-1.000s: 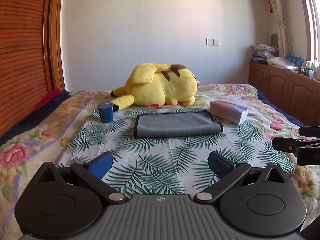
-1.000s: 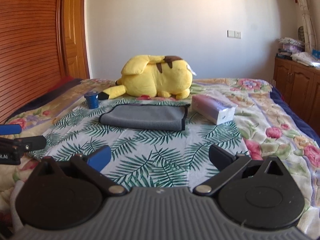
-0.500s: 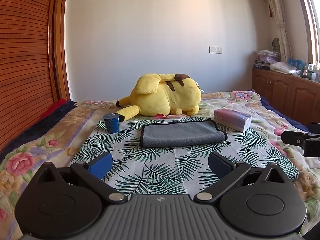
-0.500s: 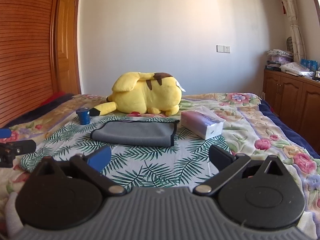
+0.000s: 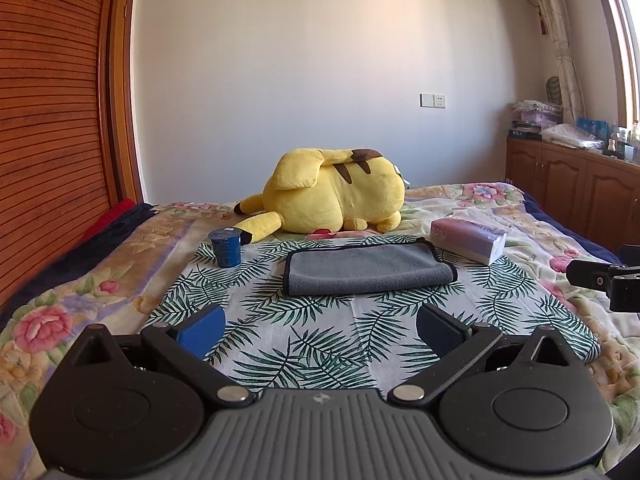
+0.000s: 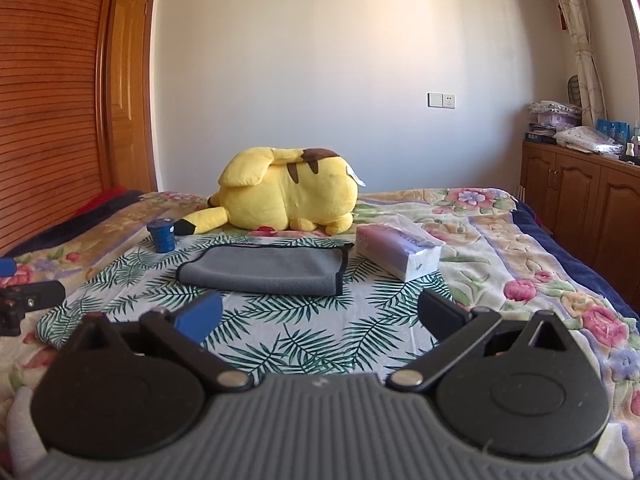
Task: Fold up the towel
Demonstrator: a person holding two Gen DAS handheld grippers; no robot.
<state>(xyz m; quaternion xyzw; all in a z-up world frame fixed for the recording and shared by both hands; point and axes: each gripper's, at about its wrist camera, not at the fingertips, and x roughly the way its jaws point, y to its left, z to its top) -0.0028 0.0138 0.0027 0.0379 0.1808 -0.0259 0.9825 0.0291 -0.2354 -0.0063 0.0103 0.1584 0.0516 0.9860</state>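
A grey towel with dark trim (image 5: 366, 267) lies folded flat on the palm-leaf cloth (image 5: 320, 344) on the bed; it also shows in the right wrist view (image 6: 266, 270). My left gripper (image 5: 320, 328) is open and empty, held low over the cloth, well short of the towel. My right gripper (image 6: 318, 316) is open and empty, likewise short of the towel. The right gripper's tip shows at the right edge of the left wrist view (image 5: 604, 278). The left gripper's tip shows at the left edge of the right wrist view (image 6: 28, 300).
A yellow plush toy (image 5: 336, 196) lies behind the towel. A blue cup (image 5: 226, 246) stands to the towel's left and a tissue pack (image 5: 468, 239) to its right. A wooden wardrobe (image 5: 48, 128) is at the left, wooden cabinets (image 5: 572, 188) at the right.
Both grippers have dropped lower and pitched up, so more wall and less bed shows. The towel has not moved. Both grippers stay open.
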